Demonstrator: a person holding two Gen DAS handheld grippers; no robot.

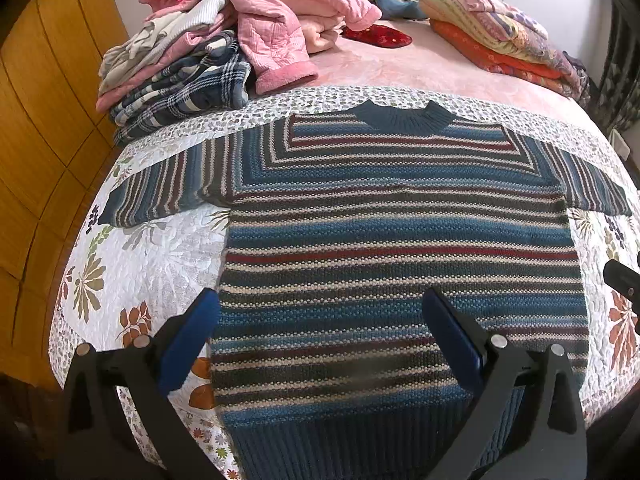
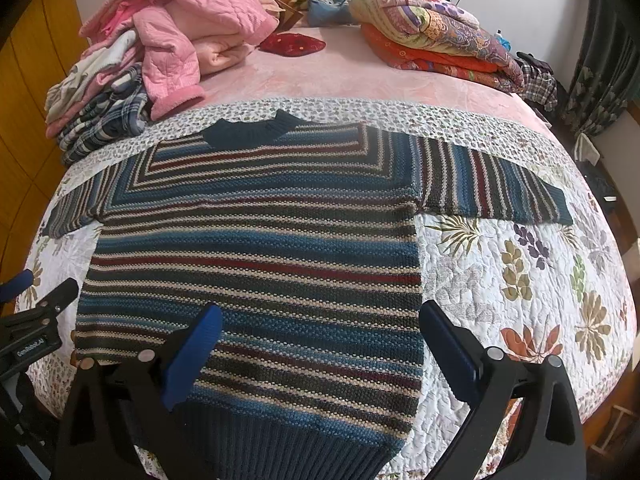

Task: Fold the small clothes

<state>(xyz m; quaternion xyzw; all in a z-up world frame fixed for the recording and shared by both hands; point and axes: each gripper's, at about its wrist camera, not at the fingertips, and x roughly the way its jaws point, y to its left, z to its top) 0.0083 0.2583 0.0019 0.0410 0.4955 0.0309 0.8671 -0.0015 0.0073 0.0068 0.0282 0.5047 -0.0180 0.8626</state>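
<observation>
Two views: each looks along one gripper over the same bed.

Left wrist view, left gripper (image 1: 320,324): jaws spread wide apart, nothing between them; the blue pads (image 1: 188,344) sit at 7 and 5 o'clock of the frame.
Left wrist view, sweater (image 1: 400,248): a striped knit in blue, dark red, cream and dark green, lying flat and face up on the floral quilt (image 1: 160,256), collar toward 12 o'clock, ribbed hem toward 6 o'clock, both sleeves stretched out to 9 and 3 o'clock. The left pad hovers at the sweater's left edge, the right pad over its lower body; whether either touches the knit I cannot tell.
Left wrist view, background: a heap of pink and plaid clothes (image 1: 224,40) at 11 o'clock, folded bedding (image 1: 496,36) at 1 o'clock, a red cushion (image 1: 378,35) between them on the pink bedspread (image 1: 400,68).
Left wrist view, right gripper (image 1: 622,280): only a black tip at 3 o'clock.

Right wrist view, right gripper (image 2: 320,326): jaws released, wide open and empty.
Right wrist view, sweater: fills the centre and left, its right sleeve (image 2: 492,188) reaching to 2 o'clock; the left pad sits over the lower body, the right pad over bare quilt beside the sweater's right edge.
Right wrist view, left gripper: seen at 9 o'clock, by the sweater's lower left side.
</observation>
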